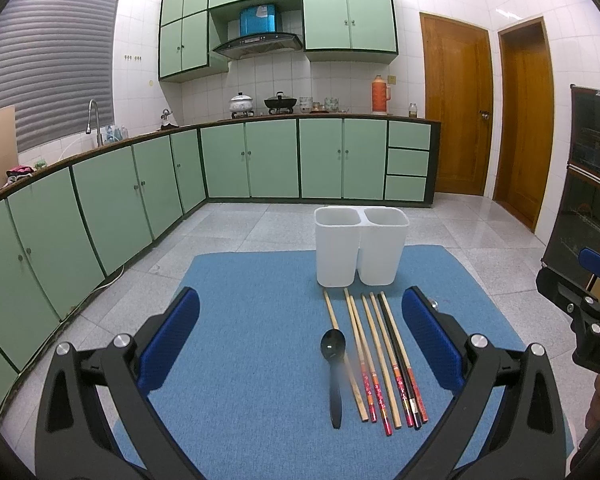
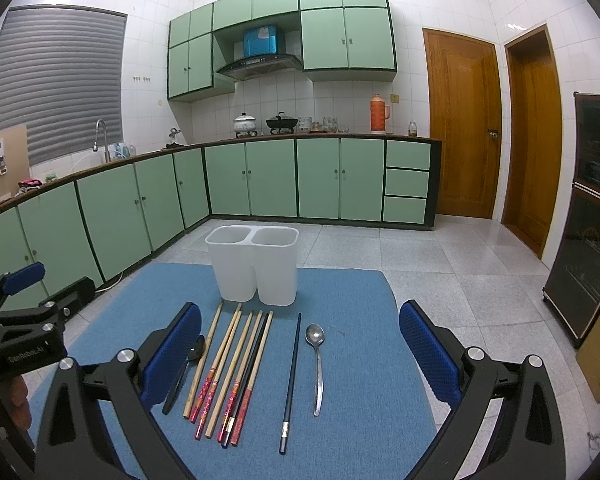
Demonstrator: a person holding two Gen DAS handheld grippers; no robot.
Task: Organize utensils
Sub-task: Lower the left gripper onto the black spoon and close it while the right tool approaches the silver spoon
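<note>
We held both grippers wide open and empty above the near edge of the blue mat [image 2: 360, 288]. The left gripper [image 1: 300, 344] hovered over bare mat, with the black spoon [image 1: 333, 364] and the chopsticks [image 1: 376, 360] just ahead to its right. The right gripper [image 2: 300, 356] framed a lone black chopstick [image 2: 291, 380] and the metal spoon [image 2: 317, 364], so it seemed the nearer one for those. Every utensil lay with its long axis running from near edge to far edge, toward the white twin-cup holder [image 2: 254, 264] at the far edge. The holder looked empty, though we could not see its bottom. The mat's near edge was cut off.
</note>
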